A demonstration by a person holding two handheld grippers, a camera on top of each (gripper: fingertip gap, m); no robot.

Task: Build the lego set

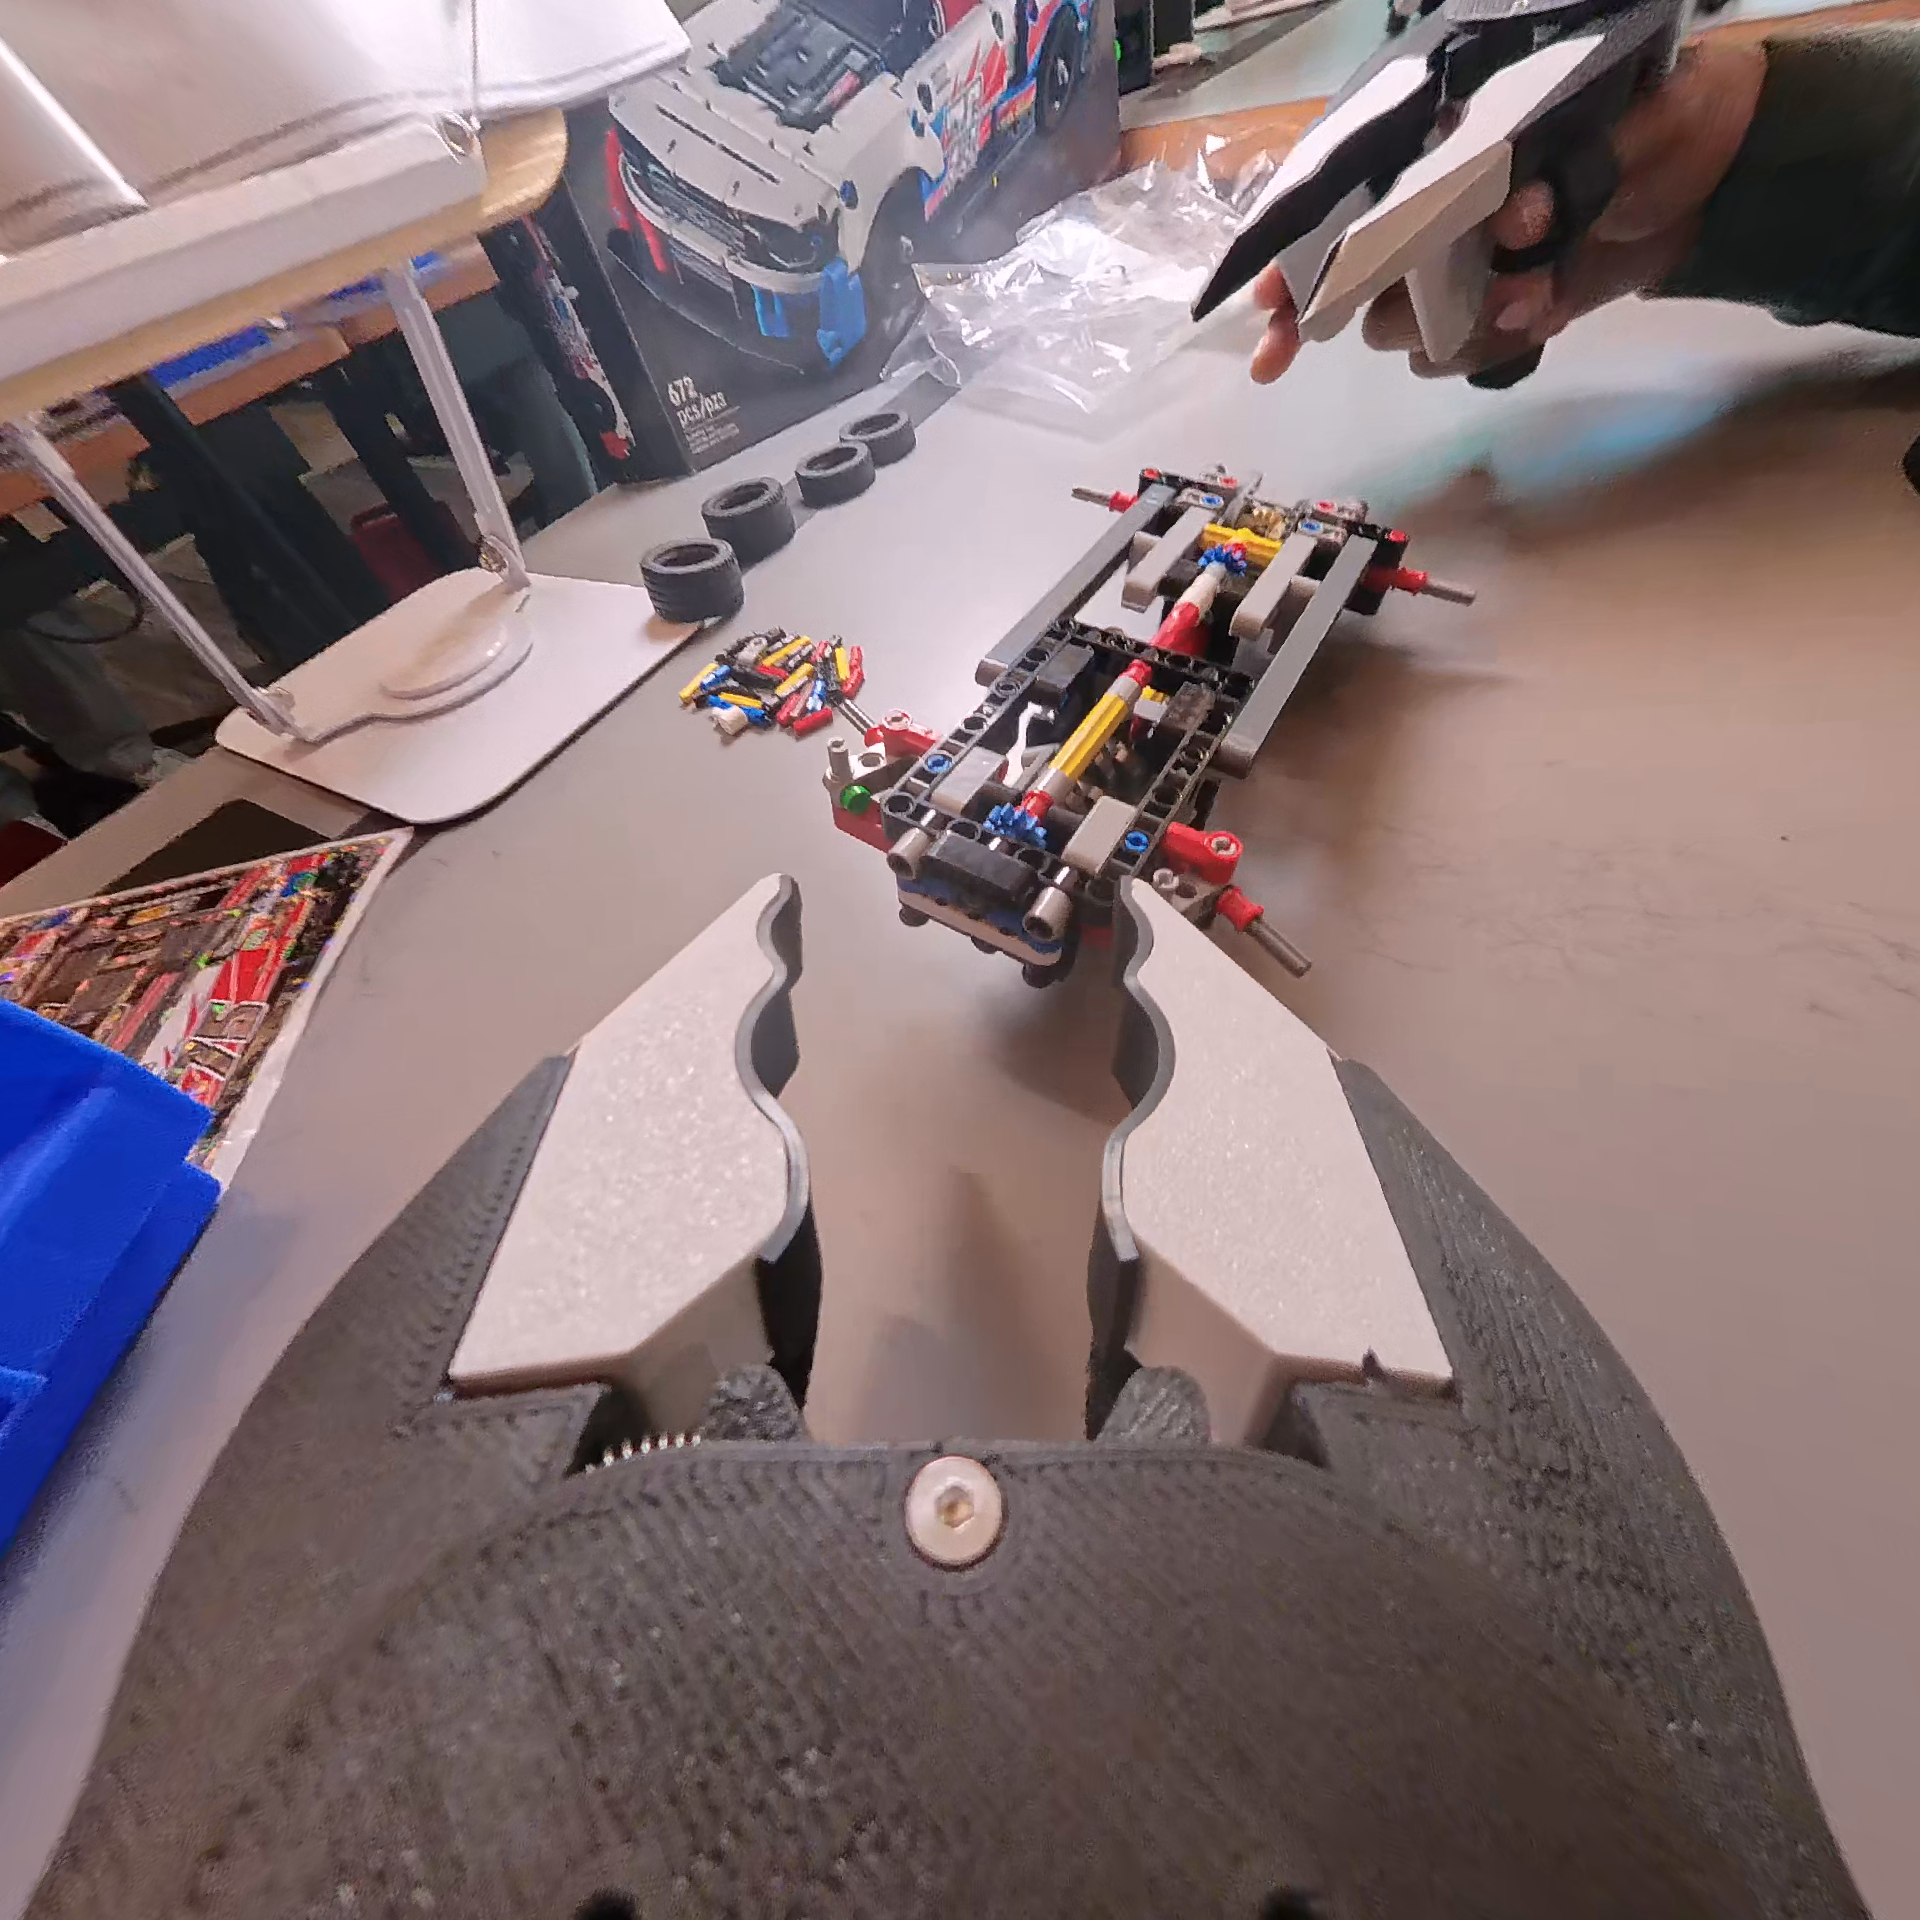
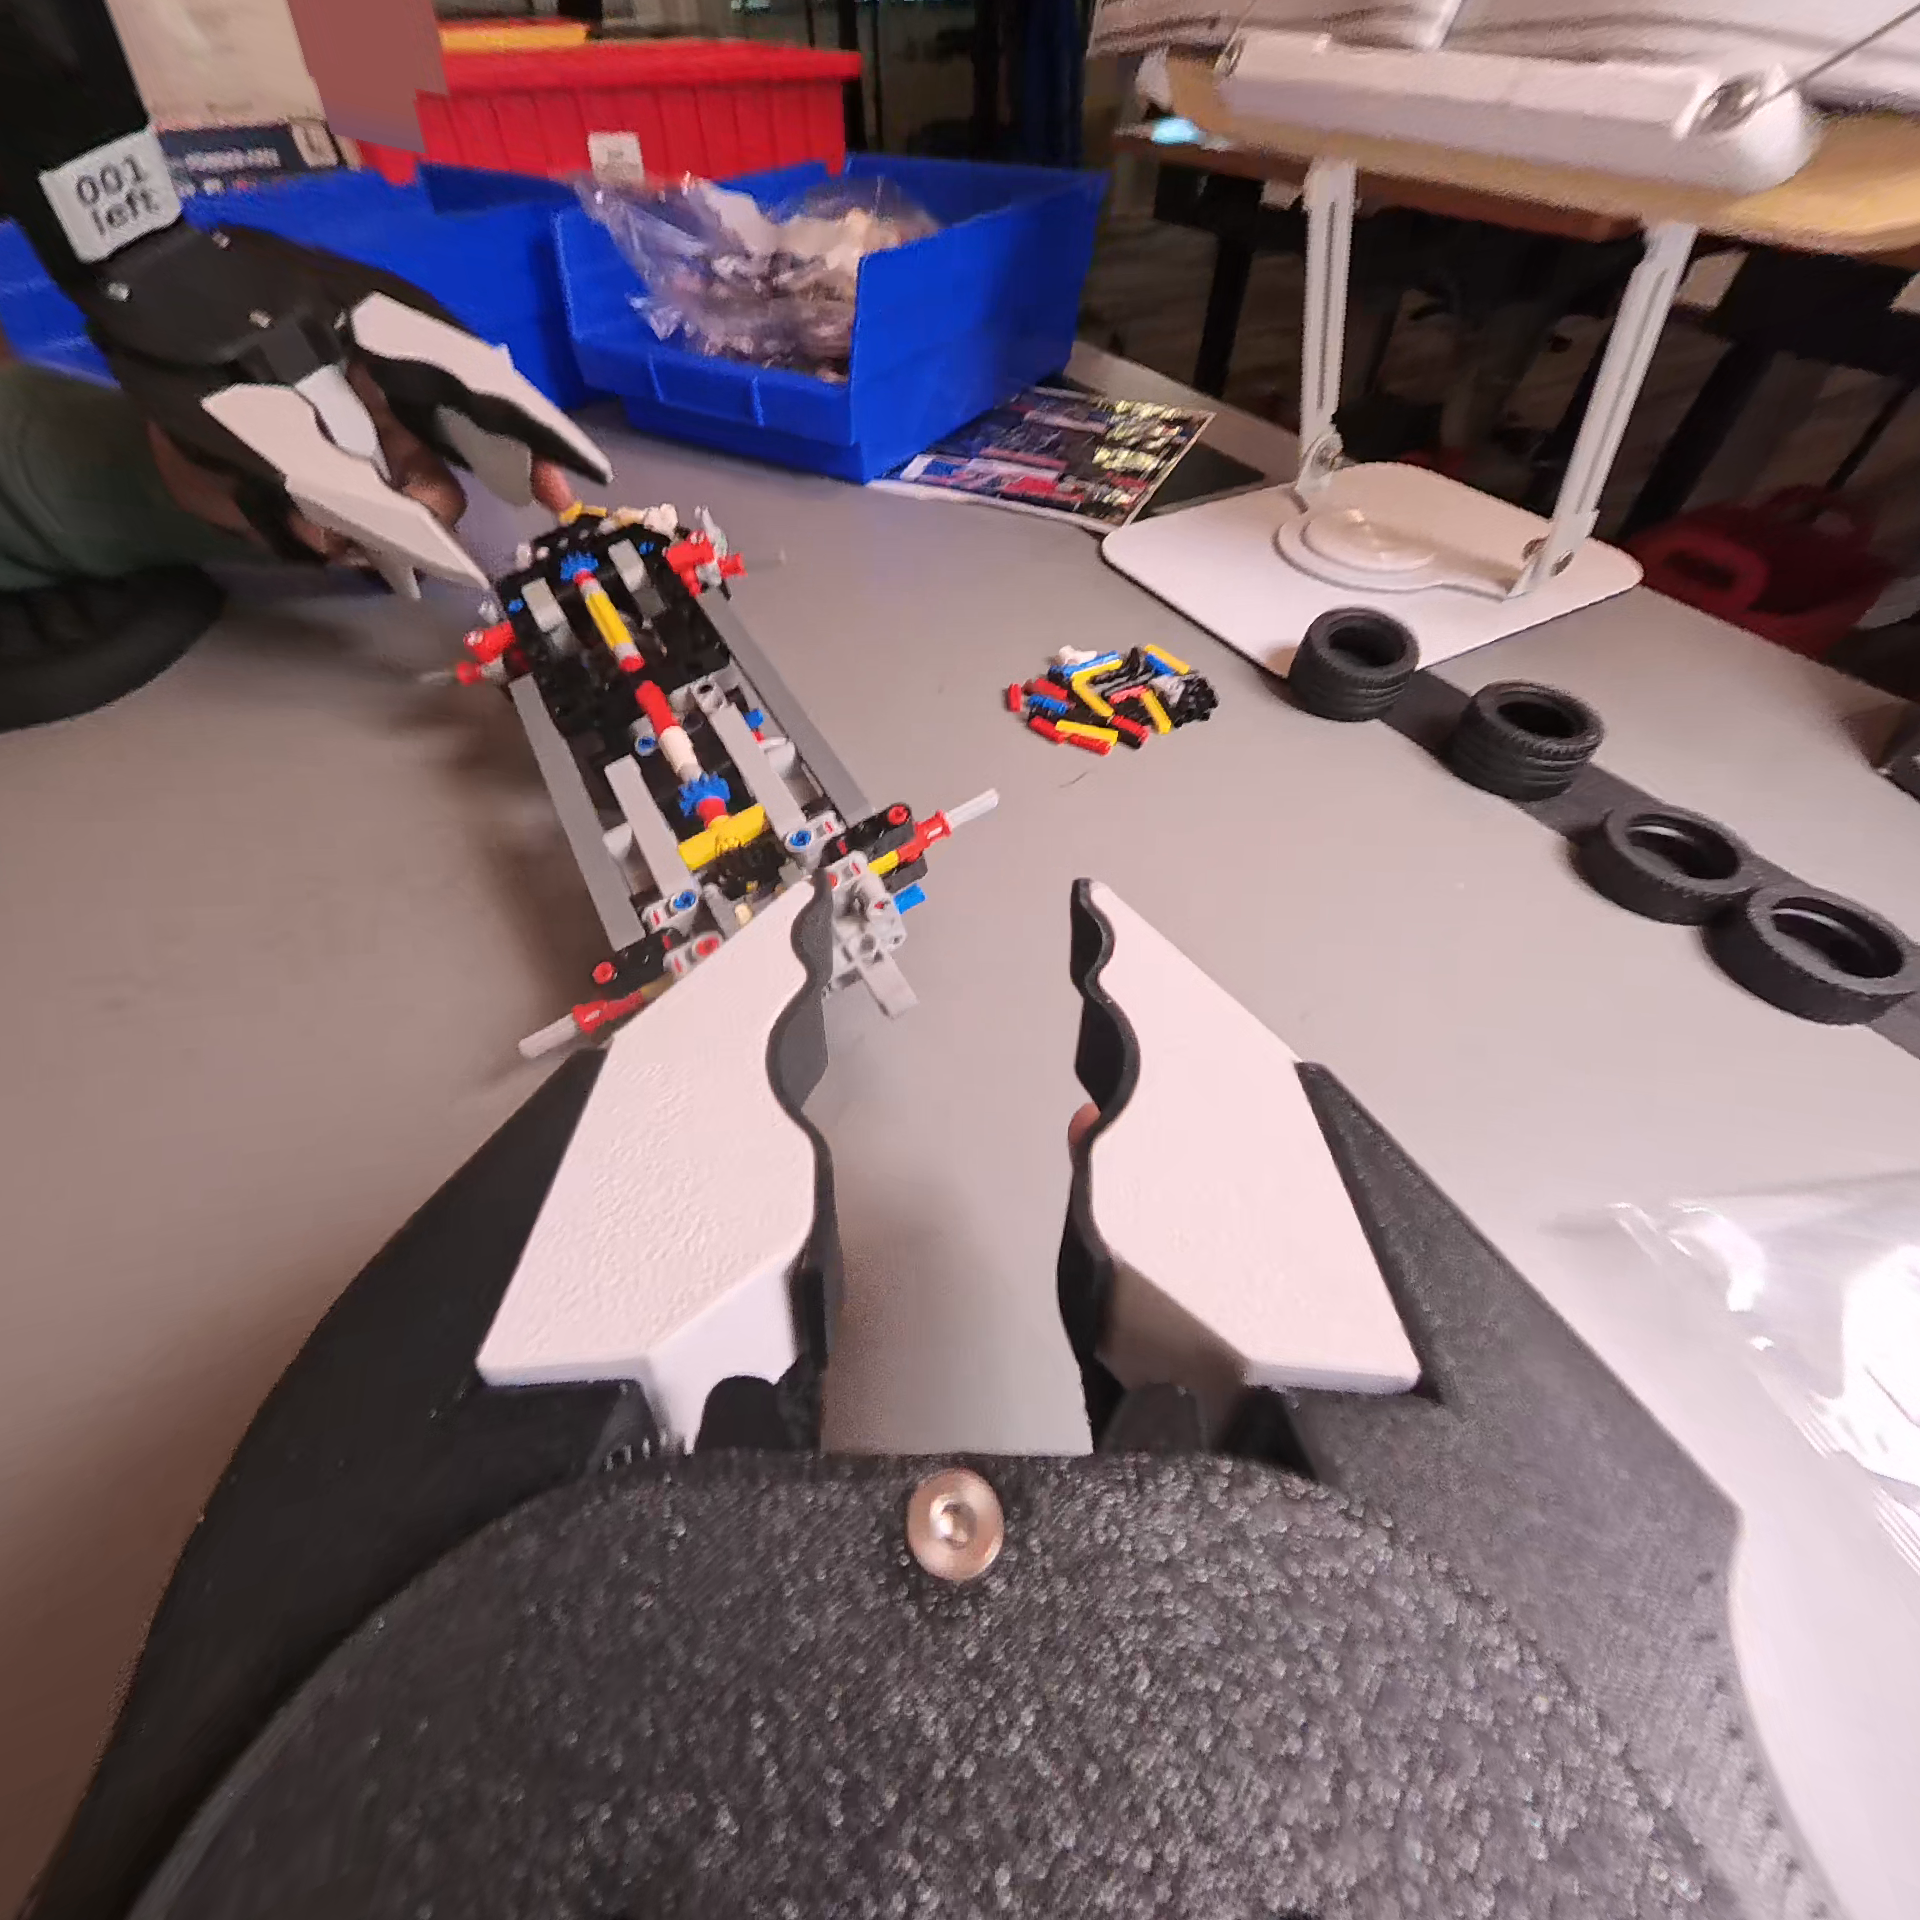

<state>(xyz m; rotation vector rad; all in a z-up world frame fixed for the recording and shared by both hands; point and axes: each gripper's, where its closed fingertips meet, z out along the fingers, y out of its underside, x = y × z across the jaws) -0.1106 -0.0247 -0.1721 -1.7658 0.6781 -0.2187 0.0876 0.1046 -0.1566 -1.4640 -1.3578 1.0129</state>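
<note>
A partly built lego car chassis (image 1: 1091, 727) of grey beams, black frames and red, yellow and blue pins lies on the grey table (image 1: 1558, 935); it also shows in the right wrist view (image 2: 608, 623). My left gripper (image 1: 961, 914) is open and empty, its right fingertip beside the chassis' near end. My right gripper (image 2: 951, 904) is open and empty, its left finger next to the chassis' other end. A pile of small loose pins (image 1: 774, 681) (image 2: 1112, 696) lies beside the chassis. Several black tyres (image 1: 691, 577) (image 2: 1527, 738) stand in a row.
The set's box (image 1: 831, 208) and clear plastic bags (image 1: 1091, 270) stand at the back. A white lamp base (image 1: 447, 696) (image 2: 1371, 561), a printed sheet (image 1: 177, 966) (image 2: 1060, 457) and blue bins (image 1: 73, 1195) (image 2: 831, 301) border the table. Each view shows the other gripper held above the chassis' far end. My hands' fingertips stand some 25 cm from each other.
</note>
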